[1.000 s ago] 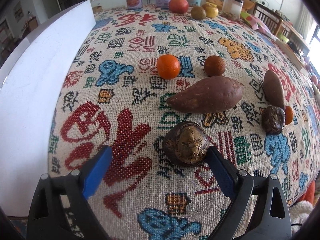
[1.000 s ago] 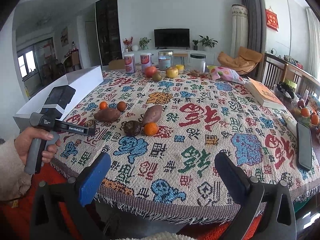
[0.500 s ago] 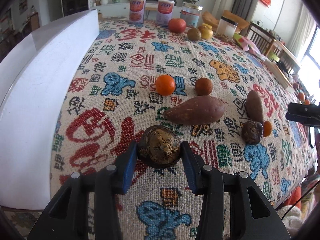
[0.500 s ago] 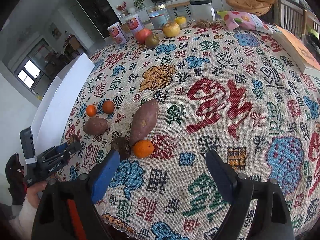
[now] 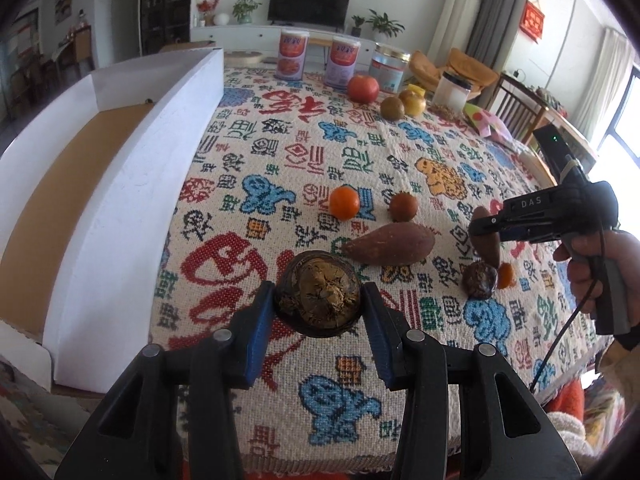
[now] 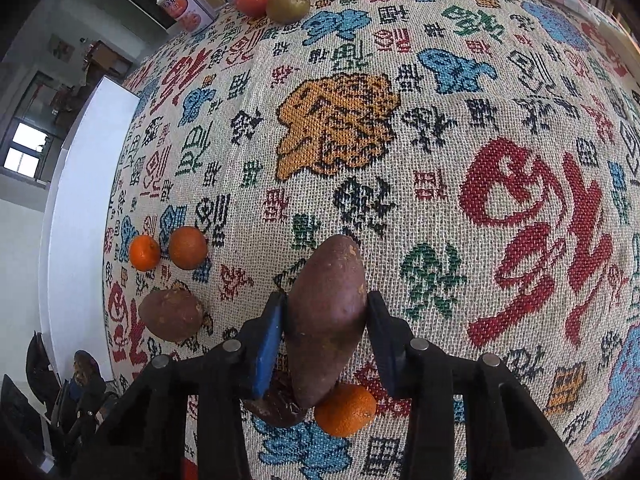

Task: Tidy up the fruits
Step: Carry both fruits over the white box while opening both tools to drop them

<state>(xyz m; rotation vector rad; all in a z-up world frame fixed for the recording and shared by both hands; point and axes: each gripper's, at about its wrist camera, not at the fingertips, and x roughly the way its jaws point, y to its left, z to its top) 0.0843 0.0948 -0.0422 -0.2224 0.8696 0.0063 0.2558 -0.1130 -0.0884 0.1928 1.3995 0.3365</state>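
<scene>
Your left gripper (image 5: 318, 320) clenches the dark round fruit (image 5: 318, 294); your right gripper's (image 6: 324, 344) jaws are closing across the sweet potato (image 6: 326, 312), its long axis running straight out between them.

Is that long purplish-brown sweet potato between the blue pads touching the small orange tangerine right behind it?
Cannot tell. In the right wrist view the sweet potato overlaps the tangerine, hiding any gap; the left wrist view is too small to settle it.
</scene>
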